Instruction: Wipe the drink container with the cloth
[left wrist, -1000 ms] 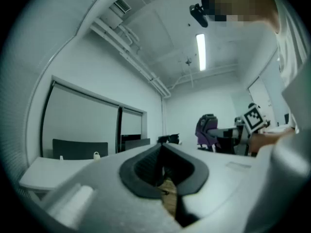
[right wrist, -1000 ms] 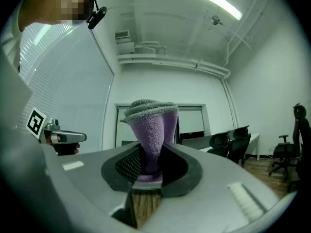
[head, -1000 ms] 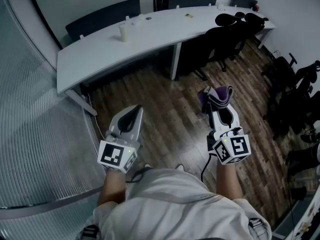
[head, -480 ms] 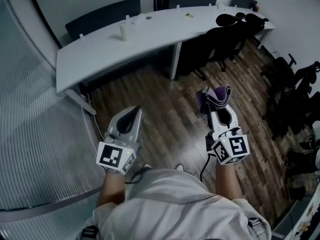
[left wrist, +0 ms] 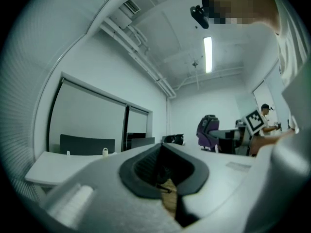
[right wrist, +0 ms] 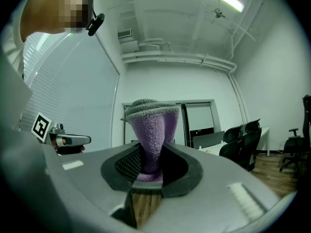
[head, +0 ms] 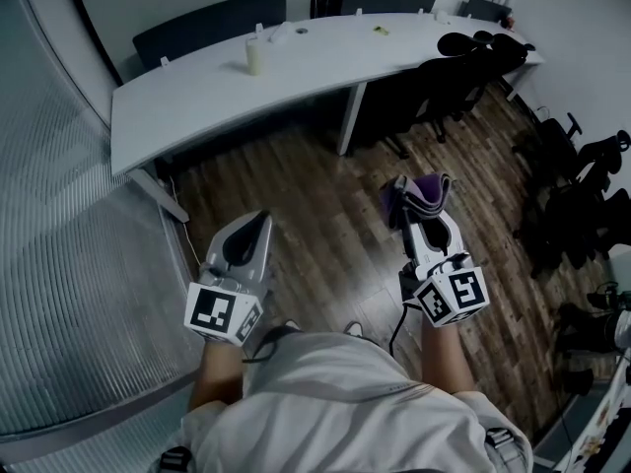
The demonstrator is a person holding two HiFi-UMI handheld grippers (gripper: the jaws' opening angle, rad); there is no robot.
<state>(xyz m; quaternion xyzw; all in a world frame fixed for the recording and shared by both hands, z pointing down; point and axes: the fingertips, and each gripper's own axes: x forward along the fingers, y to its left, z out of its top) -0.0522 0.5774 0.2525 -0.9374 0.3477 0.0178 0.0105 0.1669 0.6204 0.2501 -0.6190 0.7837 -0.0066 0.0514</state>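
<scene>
A pale drink container [head: 254,55] stands upright on the far side of the curved white table [head: 187,106]; it also shows small in the left gripper view [left wrist: 104,152]. My right gripper [head: 418,208] is shut on a folded purple cloth [head: 424,189], which sticks up out of the jaws [right wrist: 149,130]. My left gripper [head: 256,223] is shut, with nothing in it. Both grippers hover over the wooden floor, well short of the table and far from the container.
Black office chairs [head: 463,57] crowd the table's right end, and more stand along the right wall [head: 582,185]. Two dark chairs [head: 207,23] sit behind the table. A ribbed glass wall [head: 69,254] curves along the left. Brown plank floor [head: 325,195] lies between me and the table.
Both grippers have moved forward together toward the table, and the table and container have shifted slightly in the head view. The cloth stays clamped in the right gripper and the left stays shut.
</scene>
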